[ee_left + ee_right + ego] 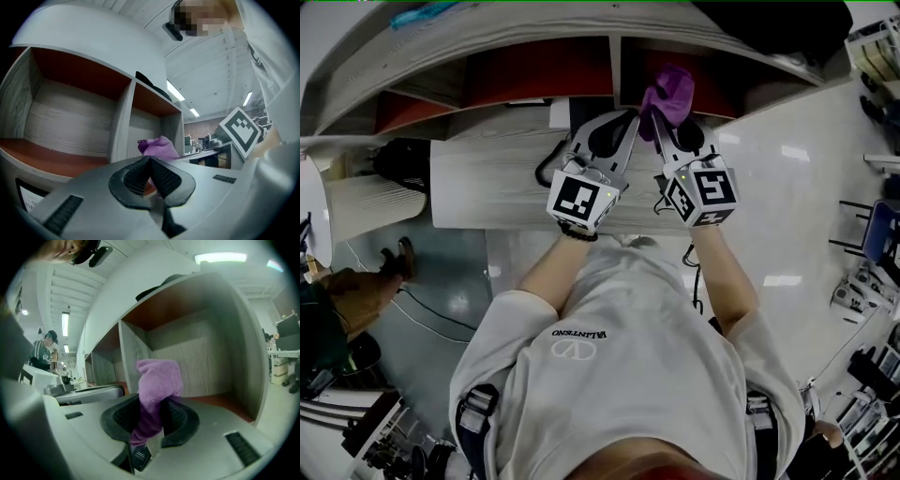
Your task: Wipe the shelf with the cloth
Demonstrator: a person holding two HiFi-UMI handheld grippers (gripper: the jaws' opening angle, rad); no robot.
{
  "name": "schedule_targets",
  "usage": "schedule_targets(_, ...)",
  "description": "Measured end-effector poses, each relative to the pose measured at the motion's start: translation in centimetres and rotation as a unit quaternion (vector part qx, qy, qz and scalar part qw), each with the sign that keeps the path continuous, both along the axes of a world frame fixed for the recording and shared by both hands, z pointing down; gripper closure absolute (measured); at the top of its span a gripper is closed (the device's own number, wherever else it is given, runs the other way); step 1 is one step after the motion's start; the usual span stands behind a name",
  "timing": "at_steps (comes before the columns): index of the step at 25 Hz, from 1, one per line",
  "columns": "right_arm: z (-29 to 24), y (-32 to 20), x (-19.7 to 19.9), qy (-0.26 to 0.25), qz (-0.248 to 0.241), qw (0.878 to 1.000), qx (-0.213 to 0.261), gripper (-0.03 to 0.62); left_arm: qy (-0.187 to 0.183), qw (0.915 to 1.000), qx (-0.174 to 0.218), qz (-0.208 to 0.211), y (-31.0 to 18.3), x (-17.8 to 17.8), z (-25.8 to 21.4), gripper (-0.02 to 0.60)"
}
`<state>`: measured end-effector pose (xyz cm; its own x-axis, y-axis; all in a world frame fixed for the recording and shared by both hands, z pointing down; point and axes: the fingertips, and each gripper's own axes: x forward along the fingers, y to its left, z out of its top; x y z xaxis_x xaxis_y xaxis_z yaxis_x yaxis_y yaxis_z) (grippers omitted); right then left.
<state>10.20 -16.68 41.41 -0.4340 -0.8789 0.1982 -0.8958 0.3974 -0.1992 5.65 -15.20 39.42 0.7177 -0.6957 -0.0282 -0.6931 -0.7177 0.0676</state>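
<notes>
Clamping the purple cloth (158, 380) in the right gripper (150, 412), bunched up at twelve o'clock toward the right compartment of the shelf (208, 350), possibly touching it. Holding the left gripper (149, 162) closed, empty, at nine o'clock.

In the left gripper view, only the top of the cloth (158, 146) shows; the rest lies behind the left gripper (149, 160). Lower centre of the right gripper view, print on the dark tag (139, 456) is too small to read.

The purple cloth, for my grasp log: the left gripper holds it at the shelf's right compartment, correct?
No: the right gripper holds the purple cloth at the shelf's right compartment, as the right gripper view shows. The left gripper is shut, empty.
</notes>
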Motion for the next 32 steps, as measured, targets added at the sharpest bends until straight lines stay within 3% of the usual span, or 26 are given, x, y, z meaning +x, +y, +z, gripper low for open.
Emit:
schedule_targets(20, 3.5, -4.6, -2.3, 0.014, -0.015, 0.999, -0.036, 0.494, 0.012, 0.9993, -0.036, -0.007, -3.5, -0.2, 2.9, 0.581)
schedule_targets(32, 4.7, -5.0, -3.6, 0.022, -0.022, 0.998, -0.050, 0.494, -0.002, 0.9990, -0.041, -0.014, -3.5, -1.3, 3.8, 0.581)
